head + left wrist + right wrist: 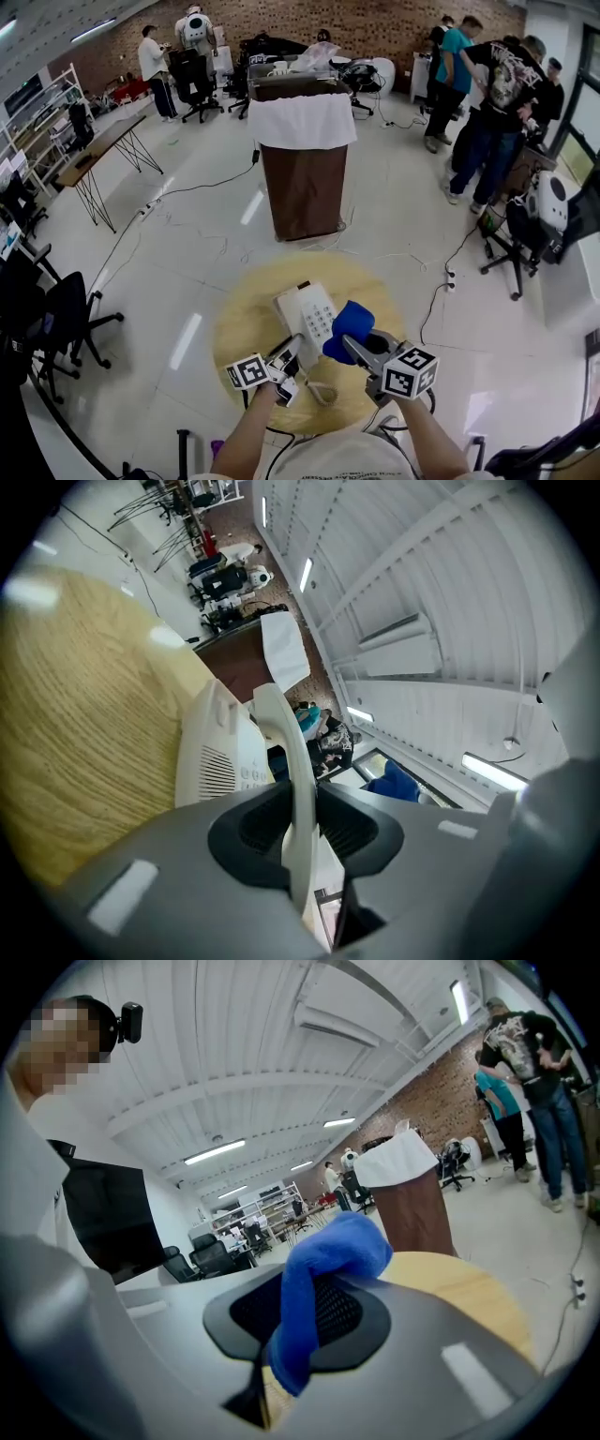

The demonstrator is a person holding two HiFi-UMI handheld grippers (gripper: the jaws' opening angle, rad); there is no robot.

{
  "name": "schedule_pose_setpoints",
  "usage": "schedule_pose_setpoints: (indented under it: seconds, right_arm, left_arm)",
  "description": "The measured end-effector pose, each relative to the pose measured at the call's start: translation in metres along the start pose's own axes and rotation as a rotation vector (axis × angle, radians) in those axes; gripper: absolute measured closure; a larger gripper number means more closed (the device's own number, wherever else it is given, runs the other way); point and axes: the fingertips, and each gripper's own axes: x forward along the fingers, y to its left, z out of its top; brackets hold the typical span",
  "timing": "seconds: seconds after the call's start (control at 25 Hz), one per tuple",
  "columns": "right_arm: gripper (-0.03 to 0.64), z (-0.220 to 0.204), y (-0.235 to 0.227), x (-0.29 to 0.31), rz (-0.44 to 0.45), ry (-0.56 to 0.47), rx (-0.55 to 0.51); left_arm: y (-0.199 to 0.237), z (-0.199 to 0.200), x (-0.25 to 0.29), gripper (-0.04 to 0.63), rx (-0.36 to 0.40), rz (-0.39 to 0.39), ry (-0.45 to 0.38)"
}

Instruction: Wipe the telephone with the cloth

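A white telephone base (pixel 306 312) lies on the round wooden table (pixel 244 323), its keypad facing up. My left gripper (pixel 289 356) is shut on the white handset (pixel 284 349), held just off the base's near left corner; a coiled cord (pixel 321 392) trails from it. In the left gripper view the handset (pixel 286 747) runs between the jaws of the left gripper (pixel 300 829), with the base (pixel 214 752) just beyond. My right gripper (pixel 356 345) is shut on a blue cloth (pixel 349 326) that rests at the base's right edge. In the right gripper view the cloth (pixel 333 1260) bunches out of the right gripper (pixel 302 1321).
A brown pedestal draped with a white cloth (pixel 303 159) stands beyond the table. Office chairs (pixel 56 319) are at the left, another chair (pixel 516 239) at the right. Several people (pixel 497 103) stand at the back right. Cables and a power strip (pixel 449 279) lie on the floor.
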Motion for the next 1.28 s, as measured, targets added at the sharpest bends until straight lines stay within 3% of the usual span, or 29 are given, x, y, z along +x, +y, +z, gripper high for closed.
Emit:
schedule_pose_setpoints:
  seconds: [0.28, 0.48, 0.68, 0.88, 1.04, 1.28]
  right_arm:
    - [0.554, -0.017, -0.008, -0.011, -0.046, 0.015, 0.032]
    - [0.554, -0.024, -0.01, -0.011, -0.058, 0.029, 0.038]
    - [0.554, -0.024, -0.008, -0.003, -0.041, 0.039, 0.035]
    - [0.554, -0.023, -0.004, 0.0, -0.025, 0.05, 0.017]
    - [0.554, -0.026, 0.004, 0.005, -0.001, 0.059, 0.0]
    - [0.554, -0.029, 0.015, 0.01, 0.037, 0.072, -0.013]
  left_arm:
    - [0.028, 0.002, 0.009, 0.514, -0.06, 0.018, -0.02]
    - [0.034, 0.009, 0.013, 0.515, -0.062, 0.013, -0.054]
    - [0.046, 0.005, 0.01, 0.514, -0.058, 0.045, -0.047]
    - [0.049, 0.006, 0.012, 0.505, -0.111, 0.067, -0.063]
    - [0.049, 0.007, 0.008, 0.453, -0.087, 0.079, -0.068]
    - [0.055, 0.004, -0.005, 0.445, -0.07, 0.151, -0.075]
